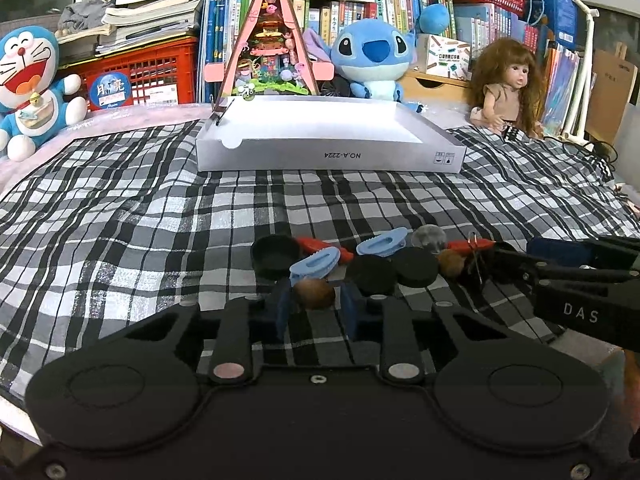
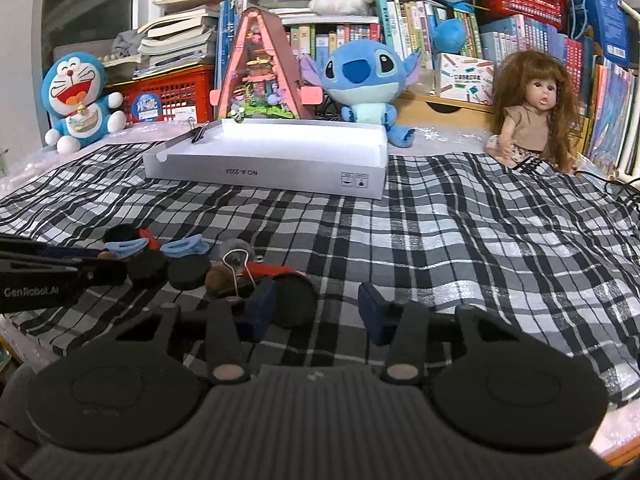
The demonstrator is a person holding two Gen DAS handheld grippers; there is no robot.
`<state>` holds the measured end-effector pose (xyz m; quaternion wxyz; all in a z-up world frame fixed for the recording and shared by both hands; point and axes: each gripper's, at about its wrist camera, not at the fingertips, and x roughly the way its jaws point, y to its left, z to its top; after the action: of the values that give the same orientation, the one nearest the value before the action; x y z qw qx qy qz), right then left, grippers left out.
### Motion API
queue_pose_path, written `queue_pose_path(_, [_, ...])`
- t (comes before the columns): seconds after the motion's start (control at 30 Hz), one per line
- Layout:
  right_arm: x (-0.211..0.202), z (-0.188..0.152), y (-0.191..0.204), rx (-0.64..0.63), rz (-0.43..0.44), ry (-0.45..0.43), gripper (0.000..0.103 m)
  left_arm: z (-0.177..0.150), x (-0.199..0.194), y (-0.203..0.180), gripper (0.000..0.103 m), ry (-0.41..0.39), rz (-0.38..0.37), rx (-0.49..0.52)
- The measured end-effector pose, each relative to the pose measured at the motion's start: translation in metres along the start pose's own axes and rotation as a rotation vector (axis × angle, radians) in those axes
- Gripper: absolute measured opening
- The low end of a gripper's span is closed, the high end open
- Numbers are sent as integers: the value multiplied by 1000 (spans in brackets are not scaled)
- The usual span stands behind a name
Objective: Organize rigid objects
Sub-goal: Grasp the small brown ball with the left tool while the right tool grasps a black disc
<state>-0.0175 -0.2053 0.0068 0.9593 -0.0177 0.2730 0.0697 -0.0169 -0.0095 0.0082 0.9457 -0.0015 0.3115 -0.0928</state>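
Observation:
A heap of small objects lies on the plaid cloth: black round lids [image 1: 414, 266], light blue clips [image 1: 314, 264], red pieces [image 1: 316, 245], brown nuts and a binder clip [image 2: 236, 266]. My left gripper [image 1: 314, 308] is open low over the cloth, its blue pads either side of a brown nut [image 1: 314, 294]. My right gripper [image 2: 316, 310] is open at the heap's right end, with a black lid [image 2: 294, 298] between its pads. A white shallow box [image 1: 328, 156] stands behind, with a black binder clip [image 2: 199, 133] on its left rim.
Plush toys, a doll [image 1: 506, 84], a pink triangular model house [image 1: 268, 40], red crates and books line the back. Cables lie at the far right [image 1: 592, 146]. The plaid cloth [image 1: 140, 216] covers the surface between the heap and the box.

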Motion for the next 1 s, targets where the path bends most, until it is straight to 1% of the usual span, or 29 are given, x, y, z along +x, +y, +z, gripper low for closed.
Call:
queue_pose_path(0.17, [1, 1, 2, -13, 3, -1, 52, 0, 5, -4, 25, -11, 22, 25])
queue_pose_path(0.33, [-8, 0, 2, -13, 33, -23, 52, 0, 0, -3, 24, -10, -7, 10])
queue_pose_path(0.43, [-5, -1, 2, -26, 35, -10, 52, -1, -1, -3, 23, -9, 1, 14])
queue_pose_path(0.5, [-2, -2, 3, -16, 37, 9, 47, -2, -2, -3, 23, -11, 4, 14])
queue_pose_path(0.57, [-2, -2, 3, -10, 43, 9, 43, -3, -4, -3, 23, -12, 0, 17])
queue_pose_path(0.63, [-3, -2, 5, -20, 43, 5, 36, -4, -5, -4, 23, -12, -3, 23])
queue_pose_path(0.7, [-3, -2, 6, -25, 46, 8, 34, -5, -6, -5, 23, -14, -4, 28])
queue_pose_path(0.83, [-3, -1, 7, -21, 45, 8, 34, -6, -6, -6, 23, -17, -1, 30])
queue_pose_path(0.9, [-3, -1, 6, -11, 46, 10, 39, -5, -5, -6, 23, -17, 1, 29])
queue_pose_path(1.0, [-3, -1, 5, 3, 50, 9, 39, -4, -5, -6, 23, -18, 5, 24])
